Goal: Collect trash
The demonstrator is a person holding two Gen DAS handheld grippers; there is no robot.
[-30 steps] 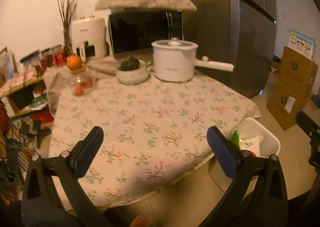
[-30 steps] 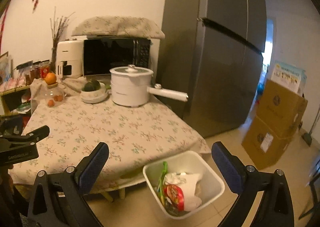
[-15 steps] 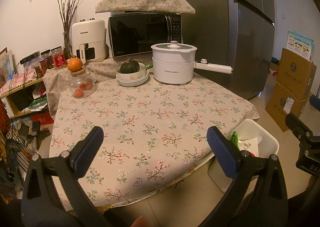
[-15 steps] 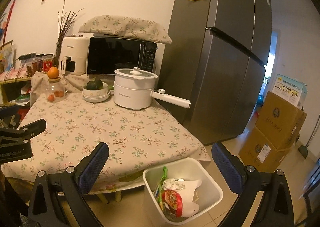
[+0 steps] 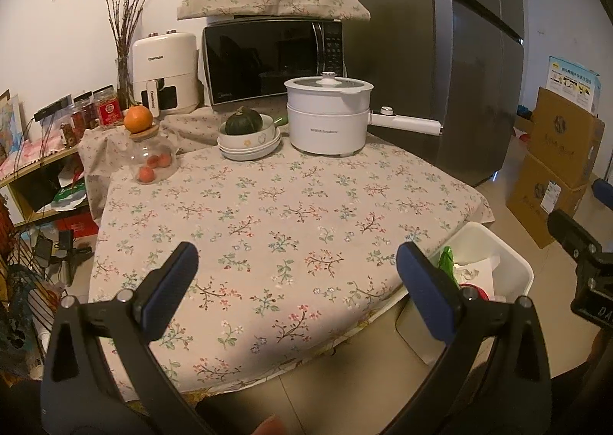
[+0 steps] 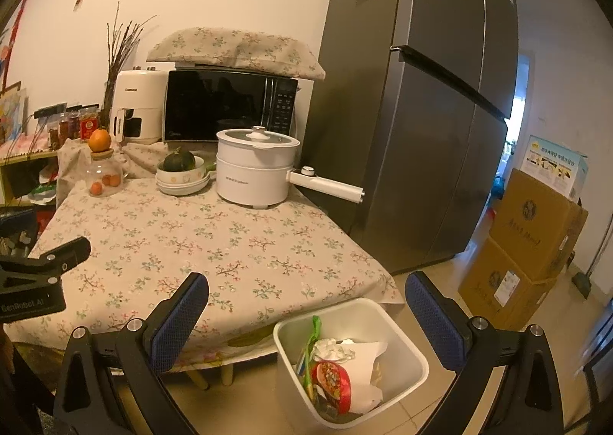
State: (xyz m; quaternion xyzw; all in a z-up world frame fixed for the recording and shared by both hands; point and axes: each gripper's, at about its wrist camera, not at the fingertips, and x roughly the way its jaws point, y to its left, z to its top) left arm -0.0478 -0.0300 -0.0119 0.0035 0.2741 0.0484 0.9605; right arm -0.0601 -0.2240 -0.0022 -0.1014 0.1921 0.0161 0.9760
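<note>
A white trash bin (image 6: 406, 339) stands on the floor at the table's near right corner; it also shows in the left wrist view (image 5: 509, 262). It holds crumpled paper (image 6: 356, 358), a red wrapper (image 6: 331, 381) and a green wrapper (image 6: 311, 339). My left gripper (image 5: 297, 289) is open and empty, held above the floral tablecloth (image 5: 291, 205) near its front edge. My right gripper (image 6: 306, 314) is open and empty, held above the bin and the table corner.
At the table's back stand a white electric pot (image 5: 329, 117) with a long handle, stacked bowls with a green squash (image 5: 245, 132), a glass jar topped by an orange (image 5: 147, 155), an air fryer and a microwave. A tall fridge (image 6: 413, 109) and cardboard boxes (image 6: 528, 239) stand to the right.
Both grippers have pulled back and risen a little, so the table and bin look farther away. Both have stayed open and empty.
</note>
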